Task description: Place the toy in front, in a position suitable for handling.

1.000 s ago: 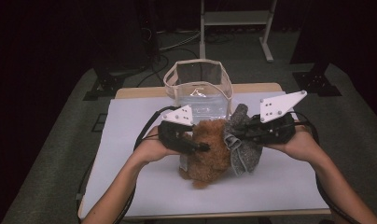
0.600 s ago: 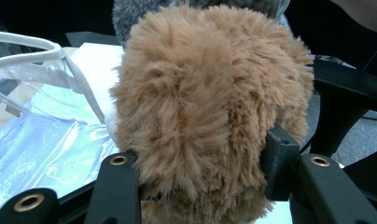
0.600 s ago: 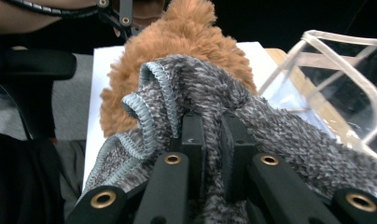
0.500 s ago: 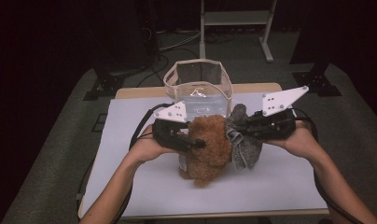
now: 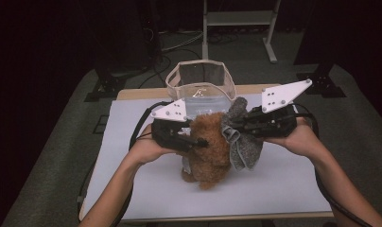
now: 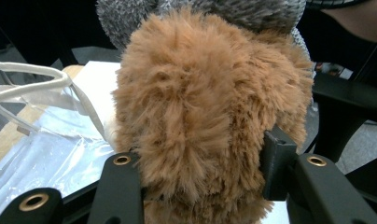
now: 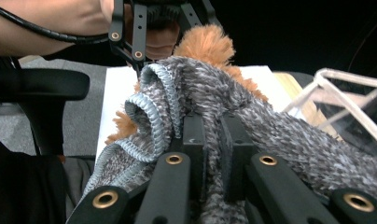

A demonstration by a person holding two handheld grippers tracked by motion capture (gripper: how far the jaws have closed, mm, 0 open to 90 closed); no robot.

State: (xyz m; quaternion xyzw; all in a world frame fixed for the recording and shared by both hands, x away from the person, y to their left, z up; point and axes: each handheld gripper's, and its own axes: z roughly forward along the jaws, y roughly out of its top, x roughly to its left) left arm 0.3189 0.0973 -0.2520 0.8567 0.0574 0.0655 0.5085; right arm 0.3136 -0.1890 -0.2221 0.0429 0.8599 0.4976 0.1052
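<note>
A brown plush toy (image 5: 210, 151) stands upright on the white table cover (image 5: 132, 118). My left gripper (image 5: 201, 142) comes in from the left and is shut on it; in the left gripper view the jaws (image 6: 200, 158) press into the fur of the plush toy (image 6: 210, 107). A grey knitted garment (image 5: 243, 144) hangs against the toy's right side. My right gripper (image 5: 229, 125) is shut on it, and the right gripper view shows the pads (image 7: 213, 130) pinching a fold of the knit (image 7: 270, 126), with the toy's fur (image 7: 207, 44) behind.
A clear plastic bag (image 5: 201, 82) with a pale rim stands open just behind the toy, near the table's far edge. A black chair arm (image 7: 37, 88) lies off the table. A white stand (image 5: 238, 19) is on the floor beyond.
My right gripper has risen slightly with the grey knit in it. The left gripper and the toy have hardly moved.
</note>
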